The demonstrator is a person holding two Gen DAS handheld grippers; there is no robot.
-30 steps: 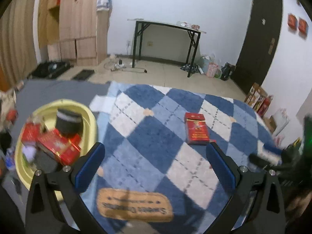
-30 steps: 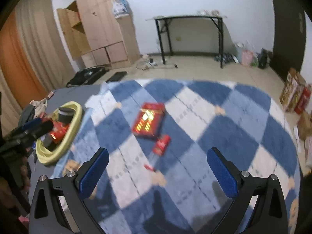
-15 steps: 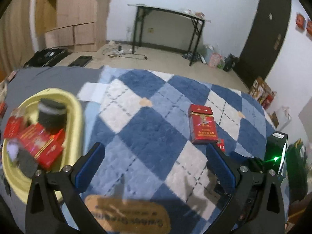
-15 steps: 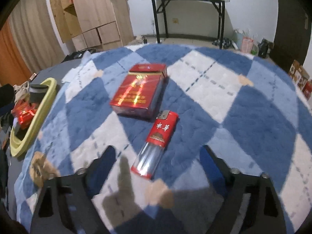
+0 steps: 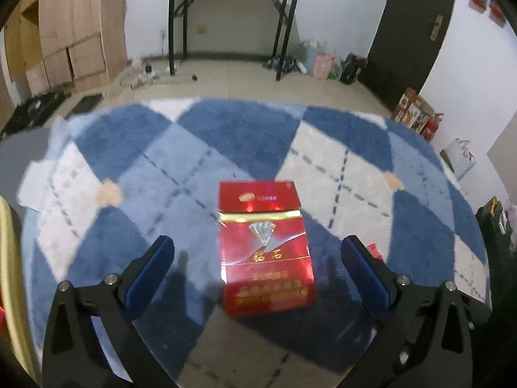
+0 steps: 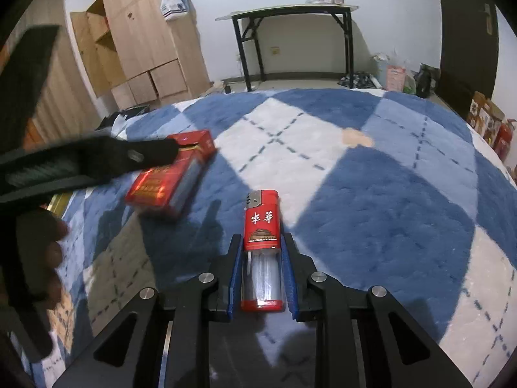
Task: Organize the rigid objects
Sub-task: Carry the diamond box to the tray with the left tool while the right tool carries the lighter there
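1. R gripper [image 6: 262,270] clamps the red lighter [image 6: 262,245] at its clear lower half; lighter lies on the blue checked rug [image 6: 371,213].
2. L gripper [image 5: 257,263] closing, pads not yet touching the red cigarette pack [image 5: 265,249] between them, just left of lighter.
3. Pack's far end partly hidden by L gripper in R view; print blurred.

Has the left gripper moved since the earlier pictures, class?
Yes. The left gripper has swung away from the yellow basin toward the red pack, which now lies between its closing jaws, untouched.
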